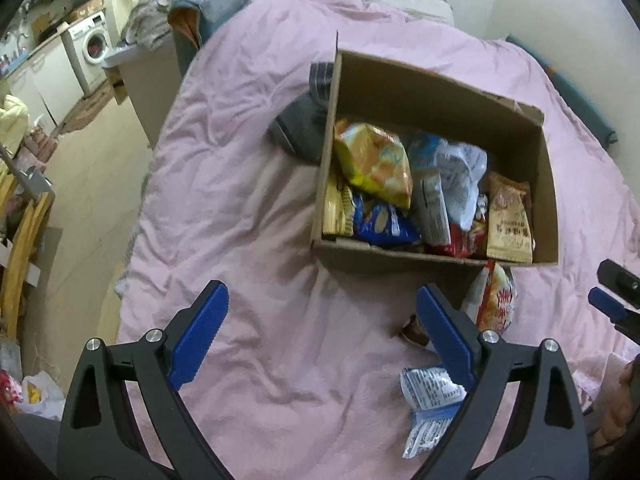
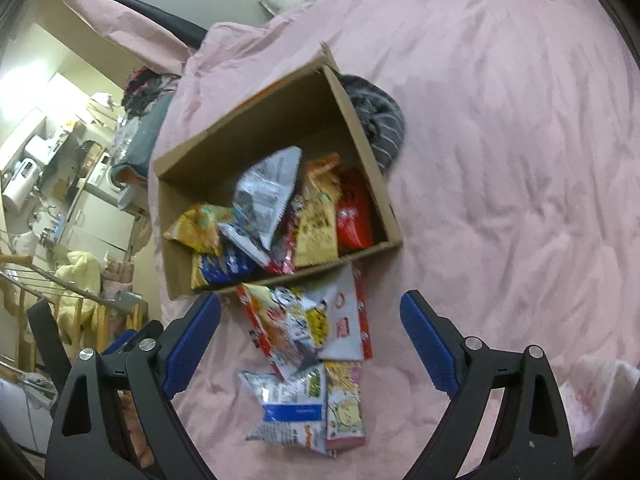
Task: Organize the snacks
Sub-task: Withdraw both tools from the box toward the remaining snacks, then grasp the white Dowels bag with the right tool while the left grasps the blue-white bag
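An open cardboard box [image 1: 440,84] stands on a pink bed cover, holding several snack packets; it also shows in the right wrist view [image 2: 280,120]. Loose snack packets [image 2: 308,320] lie on the cover in front of the box. A silver and blue packet [image 2: 288,408] lies nearest, between the right fingers. In the left wrist view a silver and blue packet [image 1: 428,400] and a red and white packet [image 1: 494,300] lie by the right finger. My left gripper [image 1: 320,336] is open and empty. My right gripper [image 2: 310,344] is open and empty above the loose packets.
A grey striped garment [image 2: 376,120] lies against the box's far side; it also shows in the left wrist view [image 1: 304,128]. The pink bed cover [image 1: 248,200] spreads all round. The bed edge and floor [image 1: 92,184] are to the left, with a washing machine [image 1: 90,48] beyond.
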{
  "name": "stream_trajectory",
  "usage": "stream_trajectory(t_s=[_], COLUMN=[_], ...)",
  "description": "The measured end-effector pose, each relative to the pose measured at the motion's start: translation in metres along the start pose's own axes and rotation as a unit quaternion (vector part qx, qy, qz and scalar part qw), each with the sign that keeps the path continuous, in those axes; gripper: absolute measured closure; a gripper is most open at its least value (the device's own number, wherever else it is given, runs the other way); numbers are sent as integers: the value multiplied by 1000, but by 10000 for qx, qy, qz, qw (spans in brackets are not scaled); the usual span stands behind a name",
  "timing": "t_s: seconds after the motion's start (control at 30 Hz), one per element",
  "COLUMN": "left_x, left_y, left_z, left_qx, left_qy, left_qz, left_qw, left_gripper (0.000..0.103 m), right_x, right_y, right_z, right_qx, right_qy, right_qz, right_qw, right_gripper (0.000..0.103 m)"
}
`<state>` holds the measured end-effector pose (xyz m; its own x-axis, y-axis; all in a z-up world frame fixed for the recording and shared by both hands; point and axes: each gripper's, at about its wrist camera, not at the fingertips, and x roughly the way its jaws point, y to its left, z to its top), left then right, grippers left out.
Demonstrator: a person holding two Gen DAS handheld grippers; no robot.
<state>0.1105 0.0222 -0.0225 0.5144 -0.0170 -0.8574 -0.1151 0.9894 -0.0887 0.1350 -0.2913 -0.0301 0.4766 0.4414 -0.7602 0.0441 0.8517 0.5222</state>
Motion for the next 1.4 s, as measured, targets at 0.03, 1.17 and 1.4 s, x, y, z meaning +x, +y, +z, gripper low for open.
stream_trajectory(t_s=[0.03, 1.17, 1.4], left_x=[2, 21, 26], left_y=[0, -17, -27], left_z=[-1, -19, -26], left_qx=[-6, -54, 89], left_qy=[66, 795, 933], left_qz=[-38, -477, -541], left_qw=[10000, 9957, 9941], left_gripper=[10, 10, 10], right_x=[2, 111, 63], right_y=[-2, 36, 23], right_z=[-2, -28, -27], right_qx=[29, -939, -1015], right_qy=[41, 1462, 1092], right_qz=[-25, -399, -40], right_qw=[10000, 9840, 9888], right_gripper=[10, 74, 95])
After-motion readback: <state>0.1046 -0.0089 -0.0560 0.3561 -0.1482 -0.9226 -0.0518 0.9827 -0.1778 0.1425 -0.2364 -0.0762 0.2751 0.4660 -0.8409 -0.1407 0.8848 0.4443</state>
